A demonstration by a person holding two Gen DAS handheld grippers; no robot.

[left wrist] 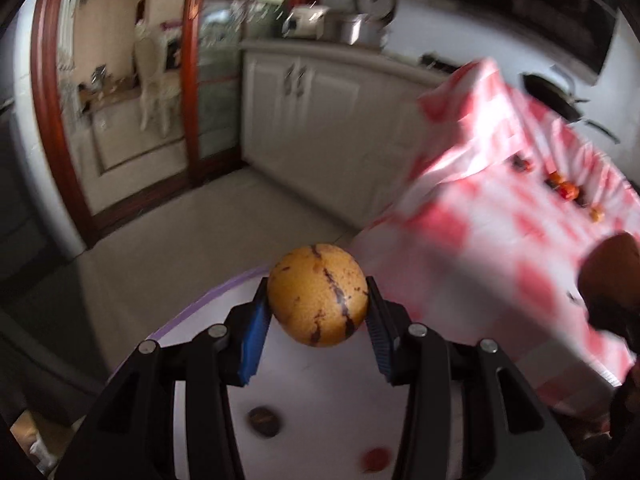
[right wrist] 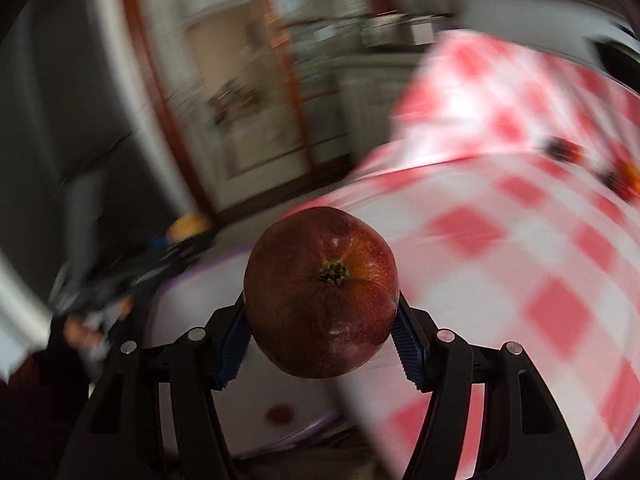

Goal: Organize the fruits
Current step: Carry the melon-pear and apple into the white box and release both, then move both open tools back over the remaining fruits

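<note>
My left gripper [left wrist: 318, 304] is shut on a yellow-orange round fruit with dark purple stripes [left wrist: 318, 294], held above a white tray with a purple rim [left wrist: 320, 392]. A dark small fruit [left wrist: 264, 421] and a red small fruit [left wrist: 376, 458] lie in the tray. My right gripper [right wrist: 322, 316] is shut on a dark red apple [right wrist: 322, 292], also above the white tray [right wrist: 180, 320], where a small red fruit [right wrist: 279, 415] lies. The left gripper with its yellow fruit [right wrist: 188, 226] shows at the left of the right wrist view. The apple [left wrist: 612, 276] shows at the right edge of the left wrist view.
A table with a red-and-white checked cloth [left wrist: 500, 208] stands to the right, with several small red and dark fruits [left wrist: 566, 188] on it. White kitchen cabinets [left wrist: 320, 120] and a wooden-framed glass door [left wrist: 120, 100] stand behind. A black pan [left wrist: 556, 96] lies beyond the table.
</note>
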